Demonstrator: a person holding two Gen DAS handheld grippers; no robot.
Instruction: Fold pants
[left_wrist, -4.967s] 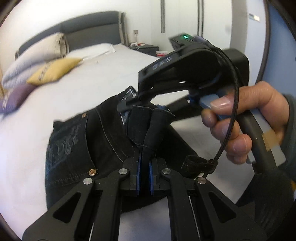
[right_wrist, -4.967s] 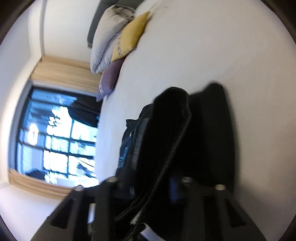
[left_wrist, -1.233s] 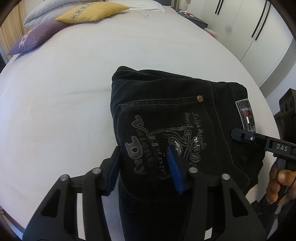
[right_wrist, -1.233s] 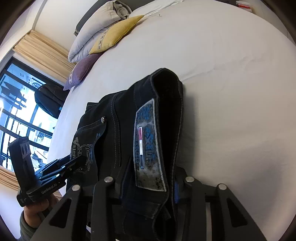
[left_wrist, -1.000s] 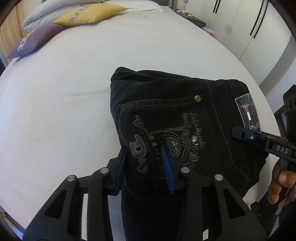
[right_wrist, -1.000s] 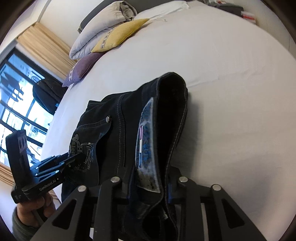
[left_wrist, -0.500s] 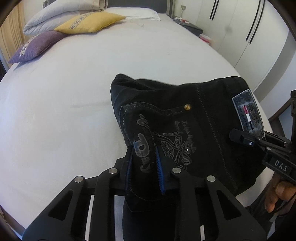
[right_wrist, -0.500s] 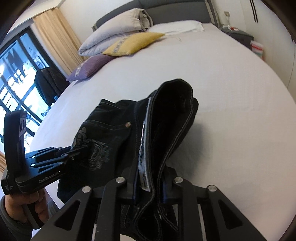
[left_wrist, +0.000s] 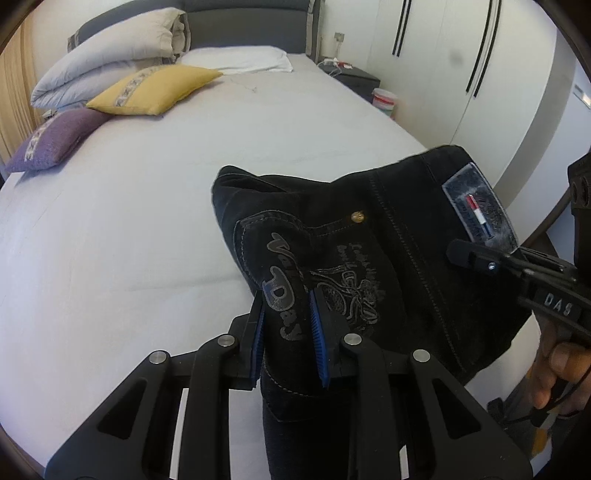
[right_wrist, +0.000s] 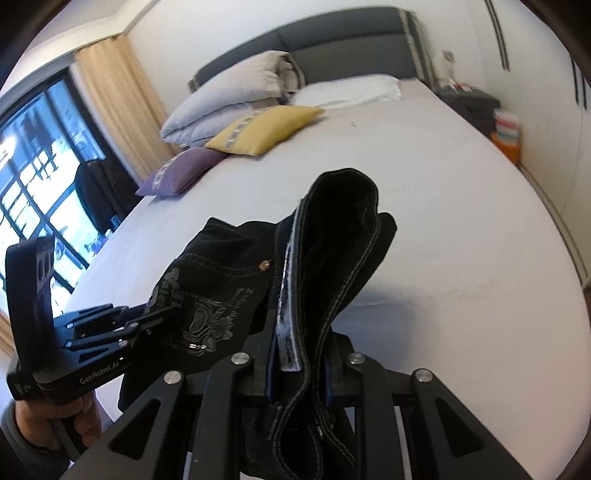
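White bedsheet (left_wrist: 147, 221) is covering a wide bed, with a yellow cushion (left_wrist: 155, 90), a purple cushion (left_wrist: 55, 138) and a folded grey duvet (left_wrist: 110, 59) sitting near the dark grey headboard (right_wrist: 332, 44). Folded black denim pants (left_wrist: 369, 258), printed with grey lettering on the back pocket, are hanging between the two tools, and I cannot tell whether the far fold is touching the sheet. Nearly closed, the left gripper (left_wrist: 286, 321) is pinching the pocket edge between its blue pads (left_wrist: 317, 325). Also nearly closed, the right gripper (right_wrist: 299, 365) is squeezing the waistband end, where a grey sewn label (left_wrist: 478, 210) is showing. Each hand (right_wrist: 70, 417) is wrapping around its handle.
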